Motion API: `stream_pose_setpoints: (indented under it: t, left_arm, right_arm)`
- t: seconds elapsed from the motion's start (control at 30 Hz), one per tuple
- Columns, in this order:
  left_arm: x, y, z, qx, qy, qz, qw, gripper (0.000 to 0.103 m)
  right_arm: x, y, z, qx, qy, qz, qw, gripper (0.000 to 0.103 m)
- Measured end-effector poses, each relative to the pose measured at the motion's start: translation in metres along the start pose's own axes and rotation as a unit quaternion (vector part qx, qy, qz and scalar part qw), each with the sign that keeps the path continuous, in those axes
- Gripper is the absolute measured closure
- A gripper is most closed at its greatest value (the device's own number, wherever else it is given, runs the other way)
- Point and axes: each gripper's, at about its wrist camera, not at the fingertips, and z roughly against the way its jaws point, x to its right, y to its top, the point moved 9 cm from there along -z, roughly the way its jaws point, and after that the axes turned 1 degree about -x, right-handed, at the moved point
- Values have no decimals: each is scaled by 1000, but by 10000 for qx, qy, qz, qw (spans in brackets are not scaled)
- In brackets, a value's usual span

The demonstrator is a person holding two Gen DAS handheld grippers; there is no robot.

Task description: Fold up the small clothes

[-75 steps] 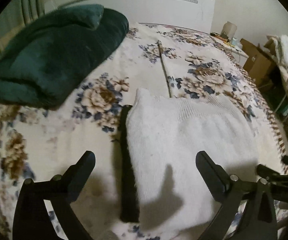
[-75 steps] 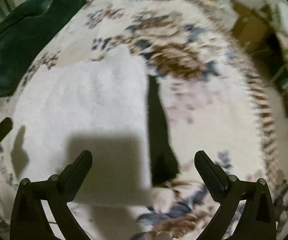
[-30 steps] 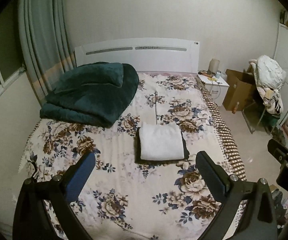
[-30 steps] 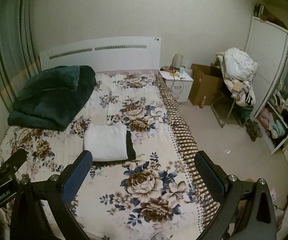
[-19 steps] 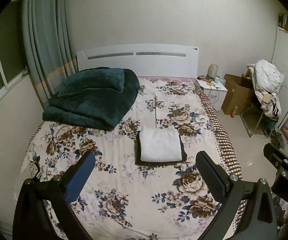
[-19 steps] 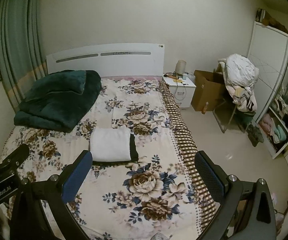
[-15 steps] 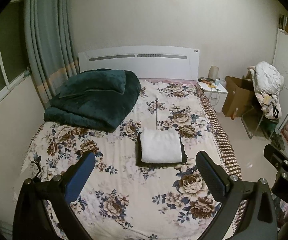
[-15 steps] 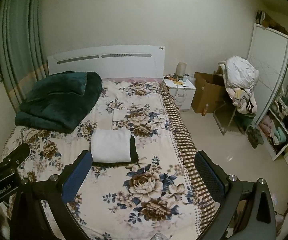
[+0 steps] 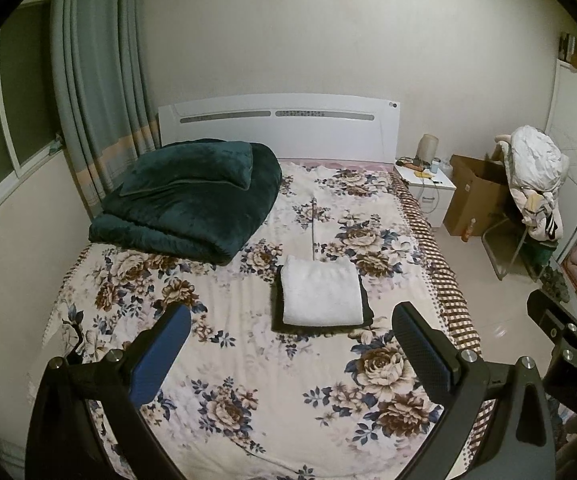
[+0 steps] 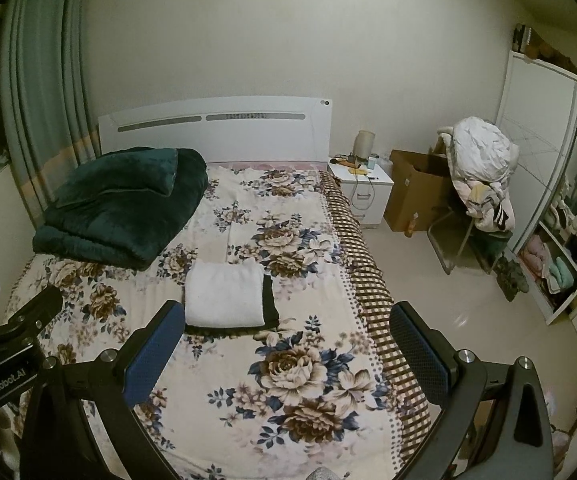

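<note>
A folded white garment point(image 9: 320, 295) lies on top of a folded black garment point(image 9: 277, 312) in the middle of the floral bed point(image 9: 248, 380). The same white garment point(image 10: 224, 295) and black garment point(image 10: 269, 298) show in the right wrist view. My left gripper point(image 9: 292, 344) is open and empty, held well back from the bed's foot end. My right gripper point(image 10: 286, 340) is open and empty too, to the right of the left one. Both are far from the pile.
A folded dark green blanket point(image 9: 192, 194) lies at the bed's head on the left. A white nightstand point(image 10: 362, 184), a cardboard box point(image 10: 414, 194), a chair with heaped laundry point(image 10: 482, 168) and an open wardrobe point(image 10: 568, 208) stand to the right. Curtains point(image 9: 96, 92) hang on the left.
Both grippers have pulled far back and up from right over the folded pile to a view of the whole room. In the last half second they barely moved.
</note>
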Motion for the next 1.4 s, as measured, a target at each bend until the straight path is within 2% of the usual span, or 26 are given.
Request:
stream_pose_setpoints:
  t: [0.2, 1.4]
  left_arm:
    - [0, 4, 12, 62, -14, 19, 10000, 0]
    - [-9, 6, 22, 90, 21, 33, 10000, 0]
  right_arm:
    - [-3, 3, 3, 19, 7, 21, 10000, 0]
    - [-16, 6, 12, 37, 87, 0, 10000, 0]
